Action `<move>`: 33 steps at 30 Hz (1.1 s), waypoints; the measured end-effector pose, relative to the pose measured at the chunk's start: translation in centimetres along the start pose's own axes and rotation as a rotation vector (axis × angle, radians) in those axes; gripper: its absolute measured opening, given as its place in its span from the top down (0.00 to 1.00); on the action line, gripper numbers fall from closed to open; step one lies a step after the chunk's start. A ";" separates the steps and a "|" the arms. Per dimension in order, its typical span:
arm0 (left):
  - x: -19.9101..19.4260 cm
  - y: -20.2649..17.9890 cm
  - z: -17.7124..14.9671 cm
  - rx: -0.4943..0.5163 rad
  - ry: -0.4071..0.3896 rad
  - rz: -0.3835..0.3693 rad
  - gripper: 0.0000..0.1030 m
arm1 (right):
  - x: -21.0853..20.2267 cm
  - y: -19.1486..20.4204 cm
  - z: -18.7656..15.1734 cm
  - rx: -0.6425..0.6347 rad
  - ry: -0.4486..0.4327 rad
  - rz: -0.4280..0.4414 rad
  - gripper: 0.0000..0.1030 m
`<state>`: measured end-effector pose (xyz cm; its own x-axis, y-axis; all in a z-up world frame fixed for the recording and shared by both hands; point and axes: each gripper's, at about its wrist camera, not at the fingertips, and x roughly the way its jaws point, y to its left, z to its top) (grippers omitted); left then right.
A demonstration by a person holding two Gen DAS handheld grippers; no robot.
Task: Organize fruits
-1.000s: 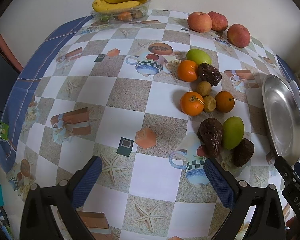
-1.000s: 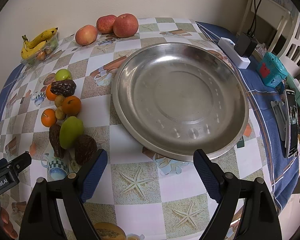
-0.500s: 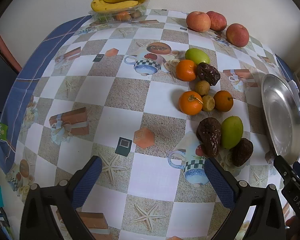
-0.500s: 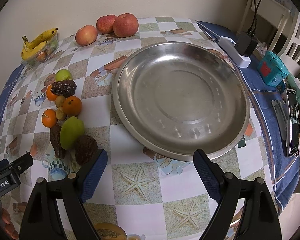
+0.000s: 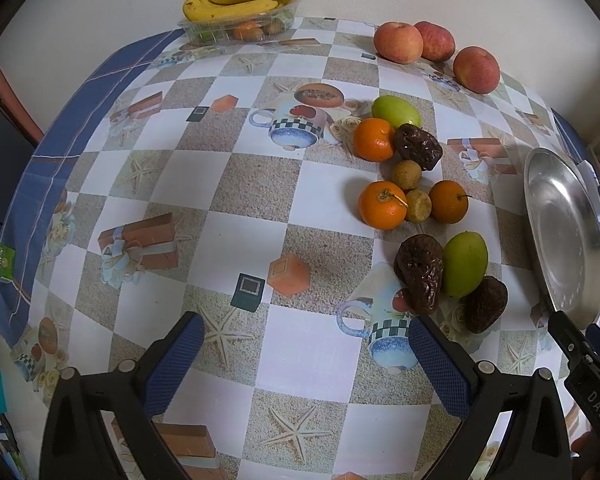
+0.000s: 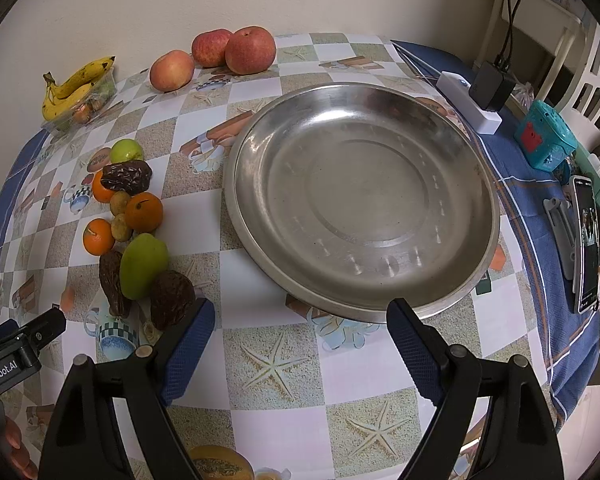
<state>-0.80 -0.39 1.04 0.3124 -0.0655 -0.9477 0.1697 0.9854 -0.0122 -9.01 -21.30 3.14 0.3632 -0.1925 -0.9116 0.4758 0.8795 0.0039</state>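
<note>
A cluster of loose fruit lies on the checked tablecloth: oranges [image 5: 382, 204], green fruits [image 5: 465, 263], dark wrinkled fruits [image 5: 420, 272] and small brown ones [image 5: 407, 174]. It also shows left of the plate in the right wrist view [image 6: 144, 264]. Three apples [image 5: 398, 42] sit at the back. An empty steel plate [image 6: 360, 196] stands right of the cluster. My left gripper [image 5: 302, 354] is open and empty, short of the cluster. My right gripper [image 6: 300, 336] is open and empty at the plate's near rim, its left finger [image 6: 188, 344] beside a dark fruit [image 6: 171, 298].
Bananas on a clear tray [image 5: 240, 12] sit at the back left by the wall. A white power strip with a charger [image 6: 472, 100], a teal toy [image 6: 544, 140] and a phone [image 6: 586, 240] lie right of the plate near the table's edge.
The left wrist view has drifted slightly, so the fruit sits a little lower and to the left. The right gripper and the fruit have barely moved. Both grippers stay open.
</note>
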 end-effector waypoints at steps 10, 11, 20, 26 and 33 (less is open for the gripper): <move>0.1 0.2 0.0 0.000 0.002 -0.001 0.00 | 0.0 0.0 0.0 0.000 0.000 0.000 0.14; 0.1 0.1 0.0 0.000 0.002 -0.001 0.00 | 0.0 0.1 0.0 0.000 0.001 0.000 0.14; 0.1 0.1 -0.1 -0.001 0.003 -0.001 0.00 | 0.2 0.1 -0.2 -0.001 0.004 -0.001 0.14; 0.1 0.1 -0.1 -0.002 0.003 -0.001 0.00 | 0.3 0.1 -0.3 -0.001 0.006 0.000 0.14; 0.0 0.2 0.0 -0.004 -0.012 -0.009 0.00 | 0.3 0.1 -0.2 -0.002 0.007 -0.001 0.14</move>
<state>-0.74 -0.17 1.00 0.3217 -0.0757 -0.9438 0.1690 0.9854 -0.0214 -9.02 -21.14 2.77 0.3572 -0.1905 -0.9144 0.4742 0.8804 0.0018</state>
